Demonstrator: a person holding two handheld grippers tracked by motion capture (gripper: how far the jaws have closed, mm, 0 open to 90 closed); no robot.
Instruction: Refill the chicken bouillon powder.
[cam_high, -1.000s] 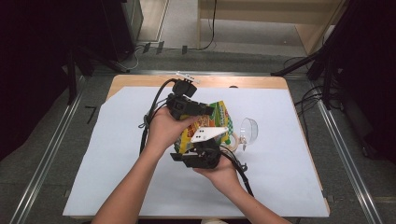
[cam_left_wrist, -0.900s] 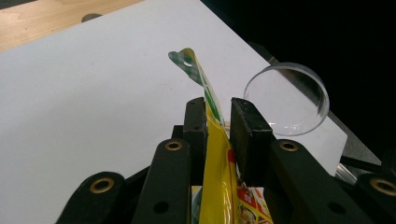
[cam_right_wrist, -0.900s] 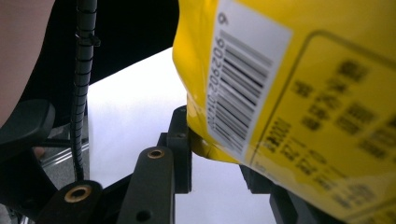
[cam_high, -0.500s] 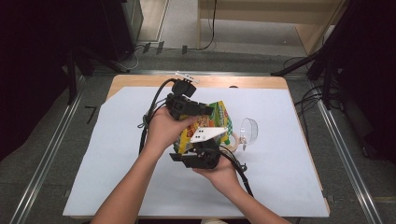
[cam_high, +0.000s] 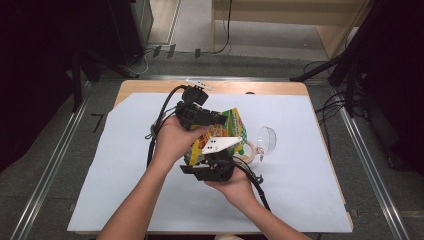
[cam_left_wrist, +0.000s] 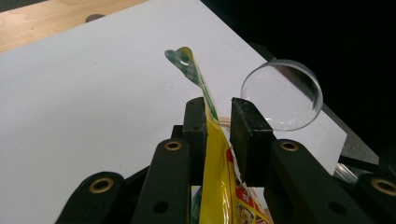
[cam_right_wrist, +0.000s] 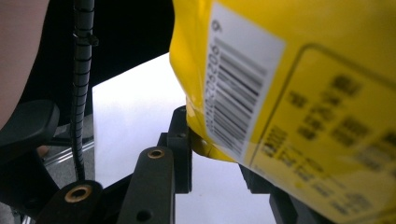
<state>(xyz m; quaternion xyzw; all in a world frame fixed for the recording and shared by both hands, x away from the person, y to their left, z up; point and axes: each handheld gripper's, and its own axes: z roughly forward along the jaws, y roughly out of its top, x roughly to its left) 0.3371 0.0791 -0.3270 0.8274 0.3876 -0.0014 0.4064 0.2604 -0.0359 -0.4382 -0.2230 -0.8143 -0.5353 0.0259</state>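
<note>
A yellow snack bag (cam_high: 232, 127) with a green chequered top hangs above the white sheet, and both grippers hold it. My left gripper (cam_high: 219, 120) comes in from the far side and is shut on the bag's upper edge (cam_left_wrist: 212, 135); in the left gripper view its jaws (cam_left_wrist: 218, 109) pinch the thin yellow foil. My right gripper (cam_high: 212, 156), with a grey plate on top, holds the bag from the near side. In the right gripper view the bag's barcode side (cam_right_wrist: 289, 93) looms close, and the gripper (cam_right_wrist: 212, 149) is shut on its lower corner, with one jaw partly hidden behind the bag.
A clear round dish (cam_high: 267, 140) stands on its edge on the white sheet (cam_high: 305, 190) just right of the bag, also seen as a dish (cam_left_wrist: 282, 95) beyond the left jaws. A tan ring (cam_high: 246, 151) lies beside it. Cables trail from both grippers.
</note>
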